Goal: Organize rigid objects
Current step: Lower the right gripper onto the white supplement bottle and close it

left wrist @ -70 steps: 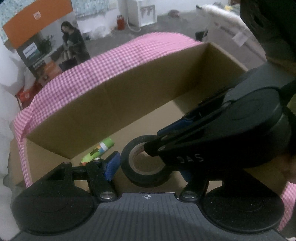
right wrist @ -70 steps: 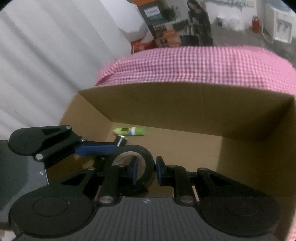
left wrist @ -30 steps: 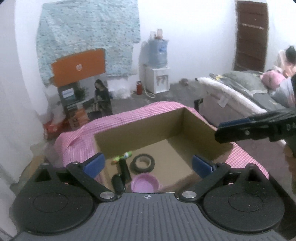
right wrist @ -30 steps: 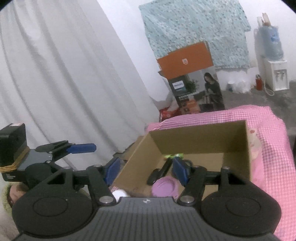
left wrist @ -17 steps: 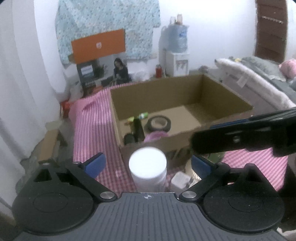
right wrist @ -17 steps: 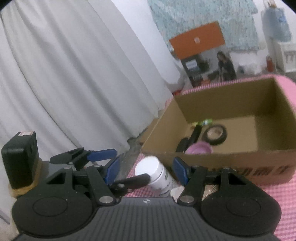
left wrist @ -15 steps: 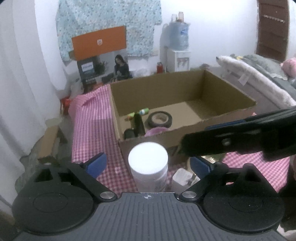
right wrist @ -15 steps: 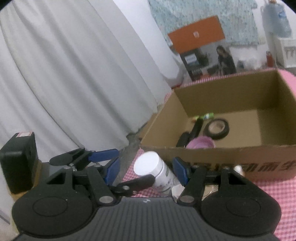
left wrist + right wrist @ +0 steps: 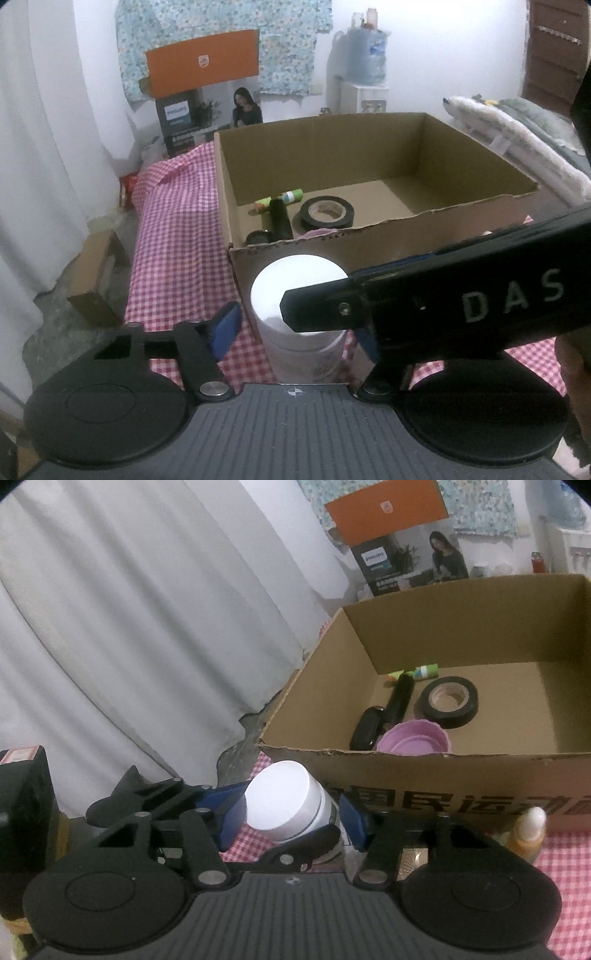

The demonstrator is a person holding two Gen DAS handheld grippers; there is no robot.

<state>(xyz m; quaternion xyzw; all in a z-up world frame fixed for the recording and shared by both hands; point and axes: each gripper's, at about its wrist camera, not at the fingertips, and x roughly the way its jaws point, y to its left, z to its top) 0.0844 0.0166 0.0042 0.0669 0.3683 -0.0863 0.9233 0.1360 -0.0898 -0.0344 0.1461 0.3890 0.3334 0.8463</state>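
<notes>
Left wrist view: only here do the water dispenser (image 9: 364, 74), the bed (image 9: 517, 136) and the brown door show. A long black finger marked "DAS", part of the right tool (image 9: 424, 306), crosses from the right and covers part of the jar's lid.
Right wrist view: only here do the purple dish (image 9: 413, 738) show whole, and a small pale-capped bottle (image 9: 526, 834) of orange liquid stand by the box front. A white curtain (image 9: 147, 609) fills the left.
Jar: the white-lidded jar (image 9: 299, 288) stands upright on the checked cloth (image 9: 173, 236) over the surface, just before the box's near wall, outside the box.
Left tool: the left tool (image 9: 295, 332) tilts down at the jar. Its jaws have just been closing, with the jar between them. A strip of cloth shows between the blue left pad (image 9: 225, 328) and the jar. The other pad is hidden.
Right tool: tilted down from the jar's right, jaws just closing either side of the jar. Whether the pads press it cannot be told.
Box: the cardboard box (image 9: 369, 155) is plain brown, open-topped, with a ragged near edge.
Inside: a black tape roll (image 9: 327, 212) lies flat, with a black cylinder (image 9: 279, 221) and a green tube (image 9: 279, 196) near the left wall.
Textures: smooth round lid, ribbed grey tool bodies, pink-and-white woven check.
</notes>
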